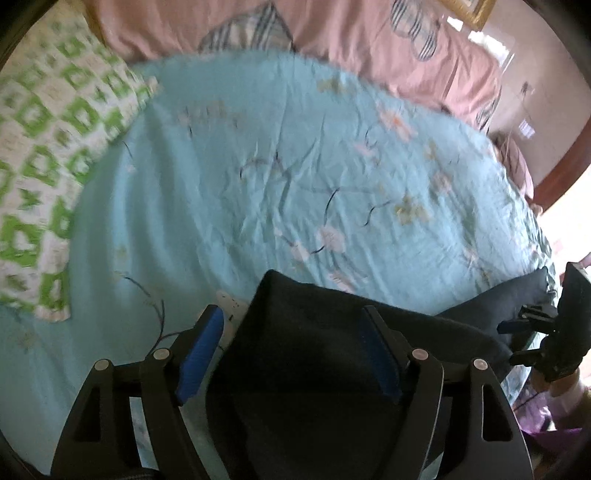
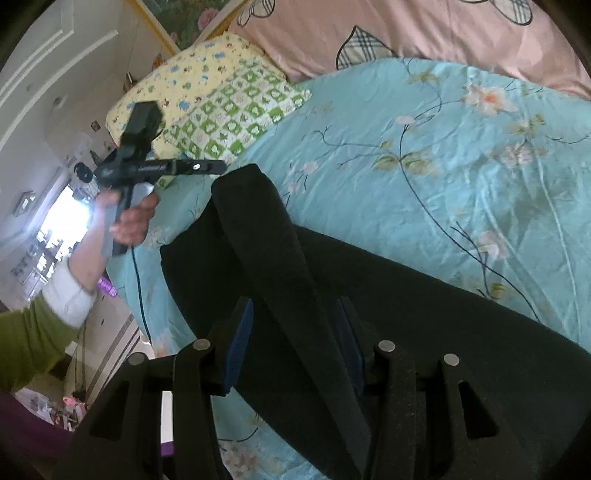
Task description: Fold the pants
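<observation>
We are working over a bed (image 1: 258,147) covered in a pale blue floral sheet, and the dark pants (image 2: 369,288) are lying along its near edge, partly flat and partly lifted. In the right wrist view a long ridge of the dark cloth is running up between the fingers of our right gripper (image 2: 293,336); the blue pads are sitting either side of that fold, but we cannot tell whether they are pinching it or only straddling it. The ridge is rising toward a raised corner near the left gripper (image 2: 218,167), which is why we judge the cloth is being carried over for a fold rather than resting.

In the left wrist view the left gripper (image 1: 291,347) is standing wide open, its pads well apart, with the pants (image 1: 314,350) filling the space between them; the left pad is clear of the cloth, so we are judging it is holding nothing. From the right wrist view its tips are pointing at the lifted corner, just beside it. The right gripper (image 1: 524,321) is showing at the far end of the garment.

A green-checked pillow (image 1: 44,166) and a pink quilt (image 1: 369,33) are lying at the bed's far side, well apart from the pants, leaving the sheet open for the fold. We are seeing no containers here: no basket, drawer or box.
</observation>
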